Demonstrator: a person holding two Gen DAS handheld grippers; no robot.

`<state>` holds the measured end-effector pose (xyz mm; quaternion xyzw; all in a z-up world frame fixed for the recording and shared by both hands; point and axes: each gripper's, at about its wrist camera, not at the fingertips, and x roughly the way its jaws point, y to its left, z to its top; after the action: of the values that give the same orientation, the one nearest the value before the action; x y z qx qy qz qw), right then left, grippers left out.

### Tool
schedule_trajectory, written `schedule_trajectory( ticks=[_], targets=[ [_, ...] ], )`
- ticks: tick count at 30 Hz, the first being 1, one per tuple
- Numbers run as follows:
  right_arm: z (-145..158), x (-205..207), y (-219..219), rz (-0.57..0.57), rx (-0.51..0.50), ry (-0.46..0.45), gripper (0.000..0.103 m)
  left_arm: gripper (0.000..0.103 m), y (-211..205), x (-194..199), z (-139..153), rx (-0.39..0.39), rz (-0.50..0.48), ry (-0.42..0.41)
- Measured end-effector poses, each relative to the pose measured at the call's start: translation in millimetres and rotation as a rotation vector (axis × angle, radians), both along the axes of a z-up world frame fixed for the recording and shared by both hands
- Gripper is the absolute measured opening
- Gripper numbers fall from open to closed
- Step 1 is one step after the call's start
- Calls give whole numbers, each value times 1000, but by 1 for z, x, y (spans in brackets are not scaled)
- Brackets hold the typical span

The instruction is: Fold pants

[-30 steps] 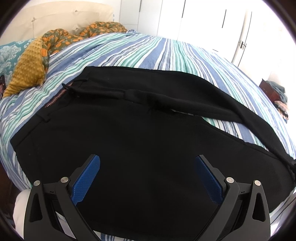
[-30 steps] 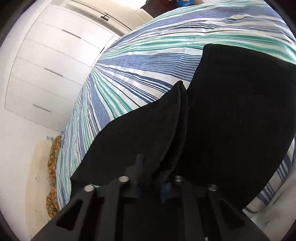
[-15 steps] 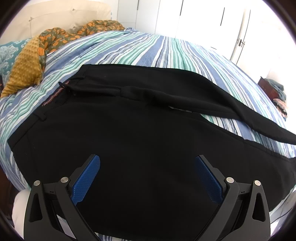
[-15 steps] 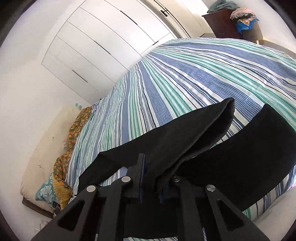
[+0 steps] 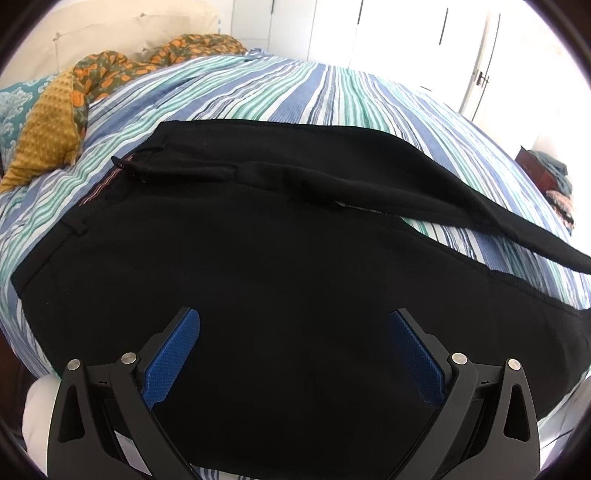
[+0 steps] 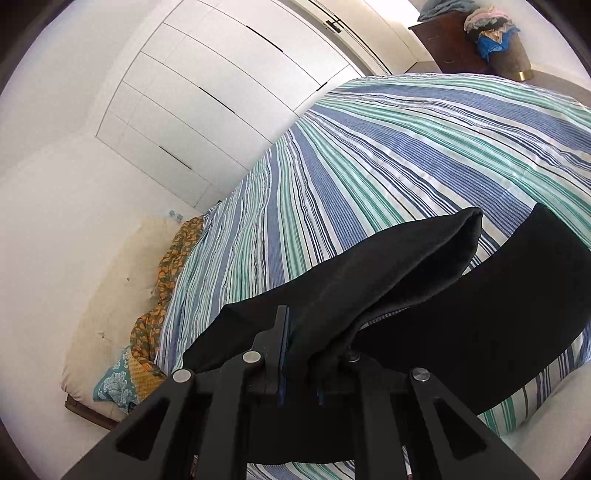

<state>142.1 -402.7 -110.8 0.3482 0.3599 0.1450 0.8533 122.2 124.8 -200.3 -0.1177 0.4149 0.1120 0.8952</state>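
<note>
Black pants [image 5: 258,258] lie spread on a striped bed, waistband at the left, one leg near me. The far leg [image 5: 424,192] stretches taut to the right and lifts off the bed. My left gripper [image 5: 295,332] is open, hovering over the seat of the pants with nothing between its blue pads. My right gripper [image 6: 301,336] is shut on the hem end of the far pant leg [image 6: 388,266] and holds it raised above the bed. The other leg [image 6: 517,295] lies flat below it.
The blue, green and white striped bedcover [image 5: 332,88] spans the bed. A mustard pillow [image 5: 48,133] and an orange floral cloth [image 5: 147,62] lie at the head. White wardrobes [image 6: 221,92] stand behind. A basket of clothes [image 6: 498,33] stands on the floor beyond the bed.
My right gripper has lifted the far pant leg off the bed and turned toward the head of the bed. The leg now hangs taut. My left gripper has barely moved.
</note>
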Motion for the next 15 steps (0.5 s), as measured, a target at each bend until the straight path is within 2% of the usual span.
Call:
schedule_trajectory(
  ticks=[15],
  targets=[
    [22,3,14,58,33,-52,12,102,-2,2,-4,3,-7,21]
  ],
)
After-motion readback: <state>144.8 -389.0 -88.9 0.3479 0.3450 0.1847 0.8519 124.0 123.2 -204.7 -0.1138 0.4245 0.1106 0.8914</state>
